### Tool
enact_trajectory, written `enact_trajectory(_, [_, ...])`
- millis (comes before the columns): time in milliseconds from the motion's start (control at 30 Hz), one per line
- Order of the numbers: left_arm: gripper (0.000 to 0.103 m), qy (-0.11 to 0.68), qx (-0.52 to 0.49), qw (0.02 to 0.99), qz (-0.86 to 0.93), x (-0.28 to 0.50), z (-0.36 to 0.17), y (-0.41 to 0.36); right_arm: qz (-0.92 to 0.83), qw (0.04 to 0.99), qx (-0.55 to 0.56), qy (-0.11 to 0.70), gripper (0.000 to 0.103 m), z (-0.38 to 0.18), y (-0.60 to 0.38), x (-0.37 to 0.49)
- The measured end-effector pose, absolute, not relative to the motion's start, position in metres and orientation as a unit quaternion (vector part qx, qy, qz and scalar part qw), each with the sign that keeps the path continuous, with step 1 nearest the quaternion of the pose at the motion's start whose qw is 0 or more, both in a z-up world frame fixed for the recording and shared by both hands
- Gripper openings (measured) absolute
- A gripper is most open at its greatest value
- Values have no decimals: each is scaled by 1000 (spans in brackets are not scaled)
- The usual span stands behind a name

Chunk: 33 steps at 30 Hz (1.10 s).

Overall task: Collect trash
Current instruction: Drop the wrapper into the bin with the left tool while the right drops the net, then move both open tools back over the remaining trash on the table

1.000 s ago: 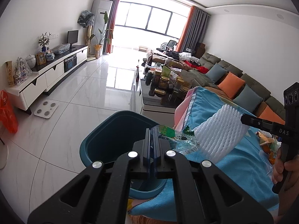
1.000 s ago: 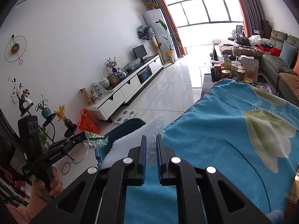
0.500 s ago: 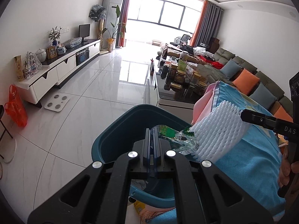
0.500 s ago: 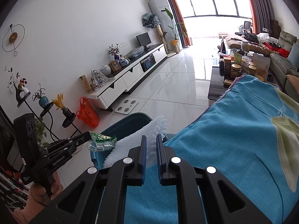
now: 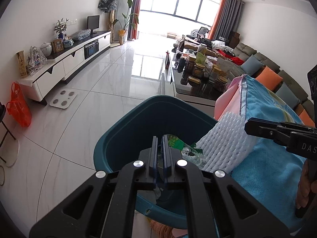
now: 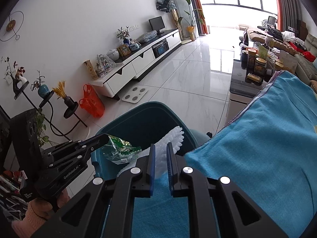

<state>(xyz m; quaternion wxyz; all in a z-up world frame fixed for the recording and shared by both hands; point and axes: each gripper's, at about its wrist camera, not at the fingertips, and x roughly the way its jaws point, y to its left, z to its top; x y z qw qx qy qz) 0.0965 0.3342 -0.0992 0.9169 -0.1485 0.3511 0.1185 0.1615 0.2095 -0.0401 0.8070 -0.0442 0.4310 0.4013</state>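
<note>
the left hand-held gripper [image 5: 160, 144] is closed to a narrow gap on a clear plastic wrapper with green print [image 6: 118, 148]; its jaws have just eased open a little, yet the wrapper remains between them. the wrapper hangs ahead of that gripper's tips, over the open mouth of the teal bin [image 5: 126, 134], evidently held there so that a release drops it inside.

the right hand-held gripper [image 6: 160, 152] is narrow, clamped on the near end of a white foam fruit net [image 5: 223, 144]; its jaws have likewise just opened slightly with the net between them. the net's far end reaches out over the bin rim, beyond the edge of the blue cloth [image 6: 257, 158] on the surface under this gripper.

judgement: both items are staged for dropping; neither lies in the bin yet.
</note>
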Motion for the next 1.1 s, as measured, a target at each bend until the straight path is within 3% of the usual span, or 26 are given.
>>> enact_trajectory(133, [11,359,-149,914,119,103,-111,330,408,795,-54,445,18,-48,221,158])
enact_trajectory(500, [28,366,-148,912,109,105,-121,327,402,801,-34,442,21,-43,199,153])
enact_trajectory(700, [29,360,-150,915,104,101,-119,325,399,814,-25,422,22,-31,166,145])
enact_trajectory(867, [43,325,-131,933,80,86,-95,304,390,835,-15,386,32,-11,127,129])
enact_trajectory(1100, [52,277,-93,956,-19,75,-55,232,346,874,3,341,38,12,53,103])
